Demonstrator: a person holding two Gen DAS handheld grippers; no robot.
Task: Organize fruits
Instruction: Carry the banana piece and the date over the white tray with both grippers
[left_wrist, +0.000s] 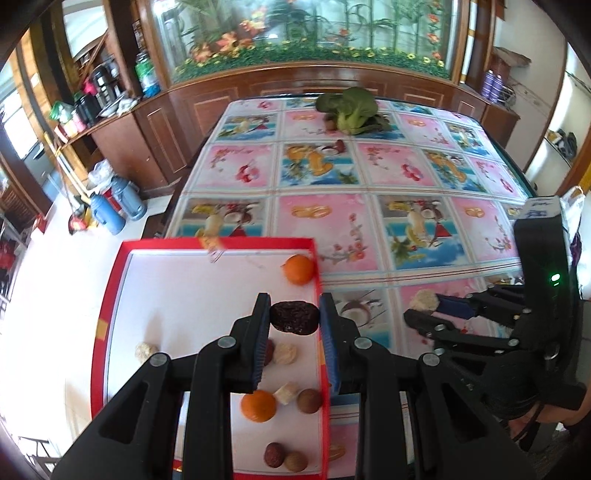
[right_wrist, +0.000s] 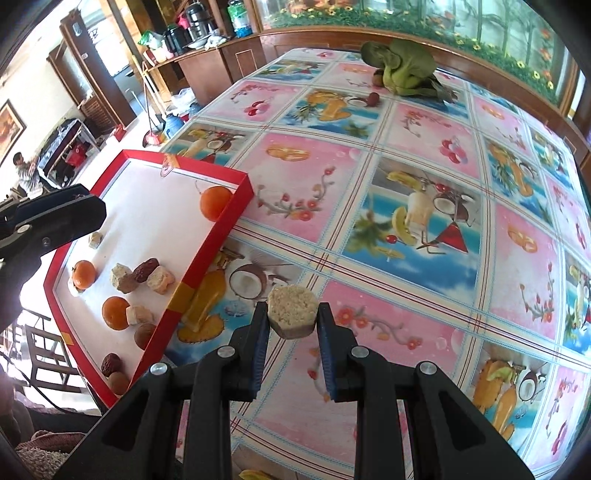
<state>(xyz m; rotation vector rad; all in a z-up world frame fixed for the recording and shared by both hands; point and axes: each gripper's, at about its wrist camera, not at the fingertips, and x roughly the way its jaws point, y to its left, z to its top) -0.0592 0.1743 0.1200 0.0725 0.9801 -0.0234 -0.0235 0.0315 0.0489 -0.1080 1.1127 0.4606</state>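
Observation:
A red-rimmed white tray (left_wrist: 114, 295) (right_wrist: 218, 236) at the table's near left holds oranges (left_wrist: 299, 269), red dates, brown longans (left_wrist: 309, 400) and beige cubes (right_wrist: 160, 279). My left gripper (left_wrist: 294, 306) is above the tray's right side, shut on a dark, rough, flat piece (left_wrist: 294, 319). My right gripper (right_wrist: 293, 314) is over the tablecloth just right of the tray, shut on a beige crumbly hexagonal piece (right_wrist: 291, 308). The left wrist view shows this beige piece (left_wrist: 424, 300) at the right. One finger (right_wrist: 74, 214) of the left gripper reaches in over the tray.
A green leafy vegetable (left_wrist: 351, 107) (right_wrist: 402, 70) lies at the table's far side, with a small brown fruit (left_wrist: 330, 123) beside it and a red date (left_wrist: 339, 146) (right_wrist: 373, 99) nearer. A fruit-print cloth (right_wrist: 406, 166) covers the table. Wooden cabinets stand behind.

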